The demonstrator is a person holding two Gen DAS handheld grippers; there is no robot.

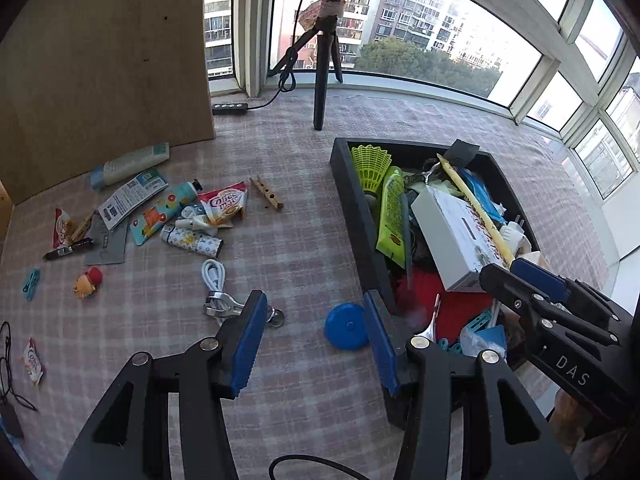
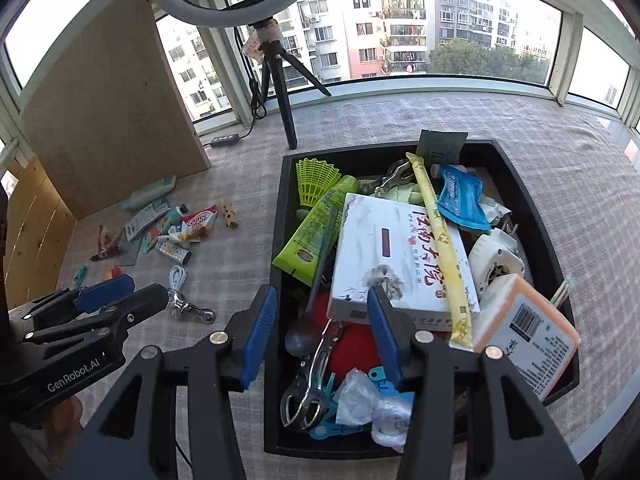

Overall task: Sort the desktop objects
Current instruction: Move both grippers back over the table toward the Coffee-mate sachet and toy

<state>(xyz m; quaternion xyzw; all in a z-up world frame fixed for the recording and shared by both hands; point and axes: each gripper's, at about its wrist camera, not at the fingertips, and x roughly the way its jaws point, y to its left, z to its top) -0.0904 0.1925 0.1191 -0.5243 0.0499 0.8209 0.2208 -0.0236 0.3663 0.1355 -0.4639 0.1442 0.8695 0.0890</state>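
A black tray [image 1: 356, 208] [image 2: 279, 216] holds a white box [image 2: 396, 248], a green tube [image 2: 316, 232], a yellow-green shuttlecock [image 2: 316, 178], a yellow stick [image 2: 438, 240] and a metal clip [image 2: 316, 368]. My left gripper [image 1: 316, 344] is open and empty over the cloth, a blue disc [image 1: 346, 326] just beyond its right finger. My right gripper [image 2: 320, 336] is open and empty above the tray's near left corner. Loose items lie left on the cloth: a white cable [image 1: 214, 274], a metal clip [image 1: 222, 306], a patterned lighter [image 1: 192, 242], sachets [image 1: 226, 206], a wooden peg [image 1: 267, 193].
A ring light tripod [image 1: 322, 72] stands at the back by the window. A wooden board [image 1: 104, 64] leans at the back left. A power strip [image 1: 230, 108] lies behind it. A small toy [image 1: 88, 282] and a blue clip [image 1: 31, 283] lie at the far left.
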